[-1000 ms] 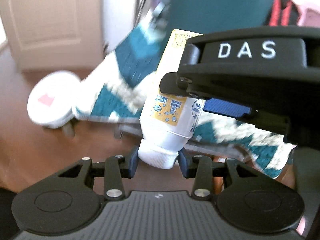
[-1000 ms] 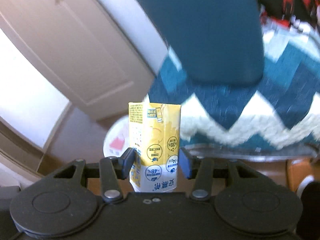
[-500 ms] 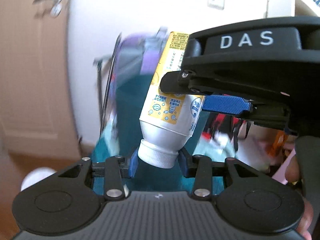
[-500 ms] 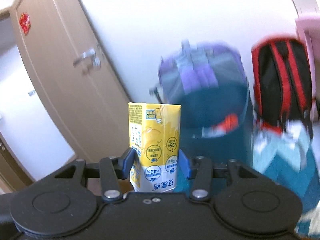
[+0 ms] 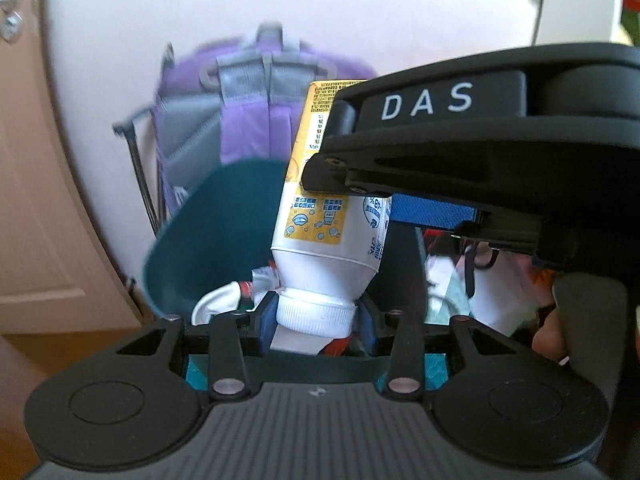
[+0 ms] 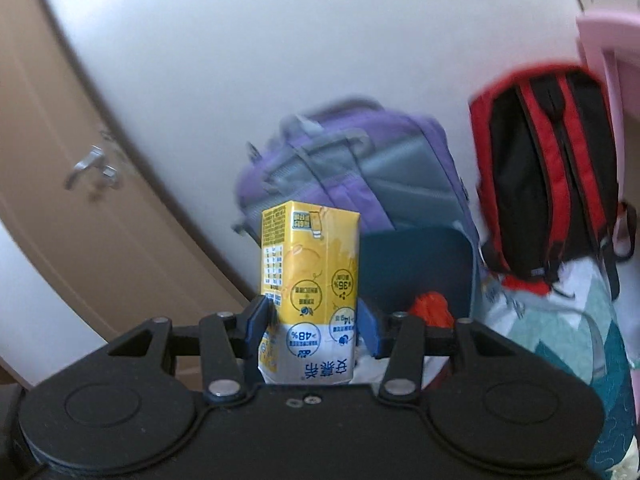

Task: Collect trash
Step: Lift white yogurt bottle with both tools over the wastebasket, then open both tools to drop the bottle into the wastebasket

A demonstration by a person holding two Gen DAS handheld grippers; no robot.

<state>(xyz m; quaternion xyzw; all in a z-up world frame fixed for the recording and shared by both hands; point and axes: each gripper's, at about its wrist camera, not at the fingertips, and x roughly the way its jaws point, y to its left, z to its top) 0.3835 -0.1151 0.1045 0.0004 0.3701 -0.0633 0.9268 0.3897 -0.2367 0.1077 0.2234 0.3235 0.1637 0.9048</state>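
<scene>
My left gripper (image 5: 316, 320) is shut on the ribbed cap of a white plastic bottle (image 5: 324, 256), which points away from me with its yellow label up. My right gripper (image 6: 312, 322) is shut on a yellow and white drink carton (image 6: 310, 276), its blue pads pressing on both sides. In the left wrist view the carton (image 5: 316, 120) shows just behind the bottle, under the right gripper's black body marked DAS. A dark teal bin (image 5: 216, 232) stands ahead and below both grippers, with crumpled white and red trash (image 6: 430, 310) inside.
A purple backpack (image 6: 352, 168) leans on the white wall behind the bin (image 6: 416, 264). A red and black backpack (image 6: 544, 184) hangs at the right beside pink furniture (image 6: 604, 40). A tan door (image 6: 60, 152) with a metal handle is at the left. Patterned teal cloth (image 6: 576, 336) lies at the lower right.
Both grippers have risen and swung away from the zigzag rug and floor toward the wall; the bin and backpacks now lie ahead. Both grips look the same.
</scene>
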